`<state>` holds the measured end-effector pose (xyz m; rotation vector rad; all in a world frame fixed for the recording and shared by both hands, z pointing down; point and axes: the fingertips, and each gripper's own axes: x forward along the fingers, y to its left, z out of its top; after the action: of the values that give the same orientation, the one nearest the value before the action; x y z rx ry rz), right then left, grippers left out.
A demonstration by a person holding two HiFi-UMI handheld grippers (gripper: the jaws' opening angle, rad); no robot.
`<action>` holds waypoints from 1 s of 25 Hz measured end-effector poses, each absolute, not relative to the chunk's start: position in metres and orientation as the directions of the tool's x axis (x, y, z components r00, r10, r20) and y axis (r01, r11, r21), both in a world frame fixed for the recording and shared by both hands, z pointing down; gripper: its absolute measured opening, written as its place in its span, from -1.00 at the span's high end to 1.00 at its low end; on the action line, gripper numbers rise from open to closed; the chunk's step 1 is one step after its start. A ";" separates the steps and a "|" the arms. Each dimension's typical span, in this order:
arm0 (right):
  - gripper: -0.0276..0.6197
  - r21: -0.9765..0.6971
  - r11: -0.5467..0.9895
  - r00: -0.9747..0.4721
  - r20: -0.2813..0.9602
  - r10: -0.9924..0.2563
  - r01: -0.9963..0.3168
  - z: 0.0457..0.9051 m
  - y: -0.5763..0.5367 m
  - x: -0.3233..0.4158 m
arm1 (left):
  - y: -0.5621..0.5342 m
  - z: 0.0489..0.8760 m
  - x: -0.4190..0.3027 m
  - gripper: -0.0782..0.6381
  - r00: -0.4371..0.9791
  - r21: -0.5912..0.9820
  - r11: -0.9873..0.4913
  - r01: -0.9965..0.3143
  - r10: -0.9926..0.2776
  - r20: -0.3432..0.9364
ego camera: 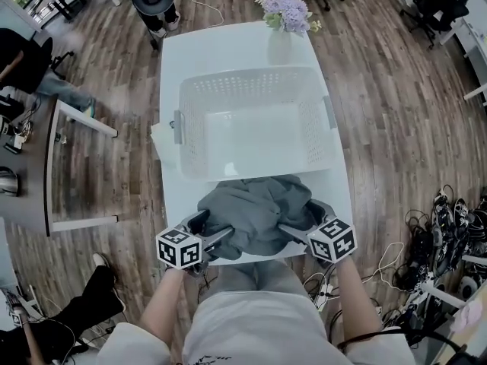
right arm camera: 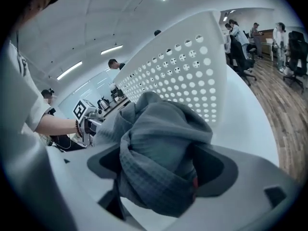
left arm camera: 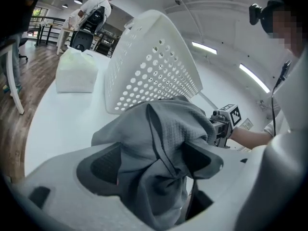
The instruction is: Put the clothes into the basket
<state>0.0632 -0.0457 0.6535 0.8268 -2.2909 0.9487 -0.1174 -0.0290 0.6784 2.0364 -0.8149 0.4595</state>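
One white table (ego camera: pixel 228 40) is standing on a wooden floor (ego camera: pixel 380 90) and is carrying every item listed below.

One white perforated basket (ego camera: pixel 194 120) is sitting upright in the middle of the table, with its open top facing up.

One grey garment (ego camera: pixel 255 211) is lying crumpled on the table at the near edge, just in front of the basket's near wall. It is outside the basket.

Two grippers are working at this garment.
- The left gripper (ego camera: pixel 217 226) is reaching into the garment's left side with its jaws spread wide. A bunch of grey cloth is filling the gap between them, and the dark pads are showing beside the cloth rather than clamping it.
- The right gripper (ego camera: pixel 304 219) is reaching into the garment's right side in the same condition: jaws spread wide, cloth bulging between them, not pinched.

One pale vase (ego camera: pixel 279 46) holding one bunch of purple flowers (ego camera: pixel 286 10) is standing at the far edge of the table, just behind the basket.

One small white packet (ego camera: pixel 162 137) is lying on the table just beside the basket's left wall.
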 end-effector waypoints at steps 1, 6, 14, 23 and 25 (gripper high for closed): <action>-0.34 -0.432 0.571 -0.675 0.661 -0.327 -0.699 0.656 -0.047 0.063 | -0.031 0.681 -0.112 -0.32 0.720 0.594 -0.408 -0.693 -0.364 0.591; -0.34 -0.428 0.589 -0.668 0.691 -0.275 -0.685 0.674 -0.050 0.053 | -0.034 0.697 -0.102 -0.32 0.671 0.530 -0.431 -0.730 -0.308 0.674; -0.21 -0.508 0.595 -0.724 0.662 -0.194 -0.623 0.684 -0.048 0.032 | -0.039 0.706 -0.081 -0.14 0.658 0.500 -0.466 -0.730 -0.281 0.698; 0.29 -0.497 0.676 -0.767 0.622 -0.158 -0.543 0.662 -0.039 0.007 | -0.032 0.690 -0.062 0.40 0.706 0.459 -0.604 -0.652 -0.262 0.658; 0.31 -0.513 0.679 -0.786 0.599 -0.156 -0.525 0.654 -0.035 0.006 | -0.027 0.682 -0.059 0.42 0.718 0.463 -0.615 -0.638 -0.257 0.647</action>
<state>0.0063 -0.0346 0.6538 0.5247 -2.3727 0.9474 -0.0595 -0.0270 0.6817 2.2170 -0.6755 0.6992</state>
